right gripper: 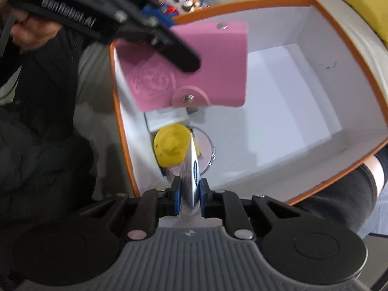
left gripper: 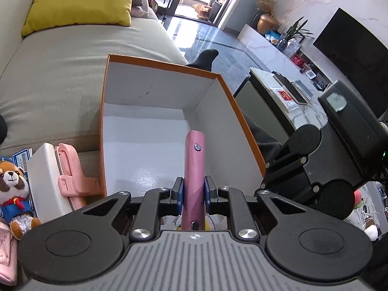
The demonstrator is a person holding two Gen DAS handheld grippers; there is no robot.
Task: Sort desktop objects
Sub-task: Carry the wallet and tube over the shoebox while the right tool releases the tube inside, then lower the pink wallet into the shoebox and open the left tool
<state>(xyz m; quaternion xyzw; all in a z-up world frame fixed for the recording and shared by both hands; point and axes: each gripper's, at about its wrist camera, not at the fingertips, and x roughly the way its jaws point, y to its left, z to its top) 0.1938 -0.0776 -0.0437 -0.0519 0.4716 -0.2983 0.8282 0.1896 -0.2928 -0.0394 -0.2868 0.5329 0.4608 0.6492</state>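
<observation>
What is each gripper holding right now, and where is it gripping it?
The left gripper clamps a pink wallet edge-on across its flat faces, over the orange box. The right gripper pinches a thin silvery packet by its near edge.

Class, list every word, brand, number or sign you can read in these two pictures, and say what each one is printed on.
"GenRobot.AI", in raised letters on the side of the left gripper, roughly as it reads.
Blue oval label on the shiny packet in the right gripper: blurred, unreadable.
Barcode tag beside the plush dog: digits too small.
Red packets on the marble table: print too small.
</observation>
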